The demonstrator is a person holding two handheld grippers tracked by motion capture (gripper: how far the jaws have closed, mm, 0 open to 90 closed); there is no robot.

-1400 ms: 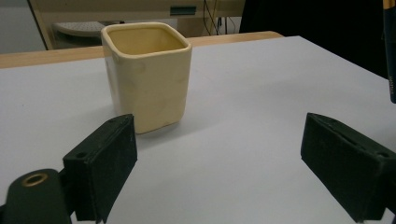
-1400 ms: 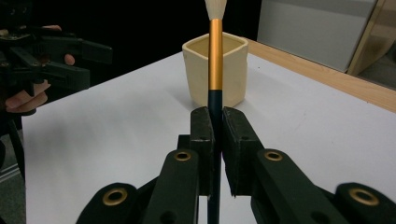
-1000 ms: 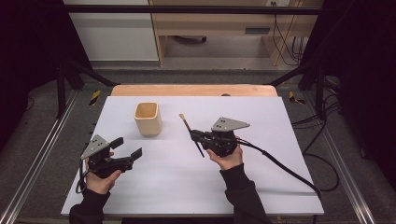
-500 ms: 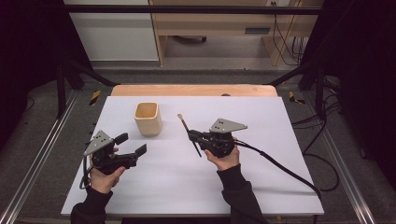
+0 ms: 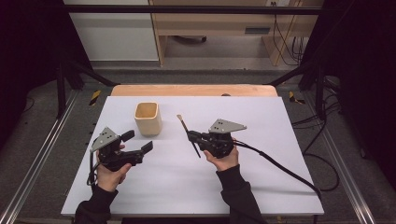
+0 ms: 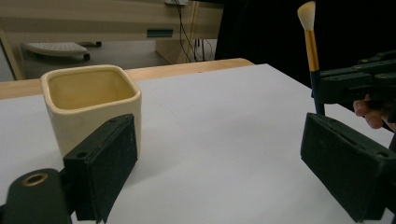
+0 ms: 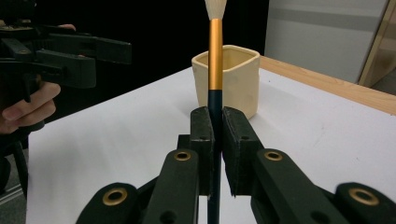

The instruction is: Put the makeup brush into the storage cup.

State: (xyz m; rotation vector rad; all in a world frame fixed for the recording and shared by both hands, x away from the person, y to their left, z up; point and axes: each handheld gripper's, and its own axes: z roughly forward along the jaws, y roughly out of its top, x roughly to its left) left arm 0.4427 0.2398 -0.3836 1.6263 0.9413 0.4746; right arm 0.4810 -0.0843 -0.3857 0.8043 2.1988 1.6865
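1. The table [image 5: 280, 186] has a white top with a strip of bare wood along its far edge, and everything in play sits on or above it.

2. The cup [image 5: 148, 118], a cream-coloured square one with rounded corners, stands upright and open on the left half of the table, towards the far side. In the left gripper view the cup [image 6: 91, 105] shows just behind the near jaw, apart from it. In the right gripper view the cup [image 7: 233, 79] stands beyond the jaws, behind the brush.

3. The left gripper [image 5: 138, 144] is held low over the table just on the person's side of the cup. Its jaws stand wide apart with nothing between them, and they face towards the cup.

4. The right gripper [image 5: 192, 136] is held over the middle of the table, to the right of the cup and well apart from the left gripper. Its jaws are pressed tight on the dark lower part of the brush handle.

5. The brush [image 5: 188, 135] is clear of the table, its pale bristle tip pointing away from the person. In the right gripper view the brush [image 7: 215, 60] rises straight up from between the jaws: dark handle, then a gold band, then the bristles. In the left gripper view the brush [image 6: 310, 42] stands upright at the right.
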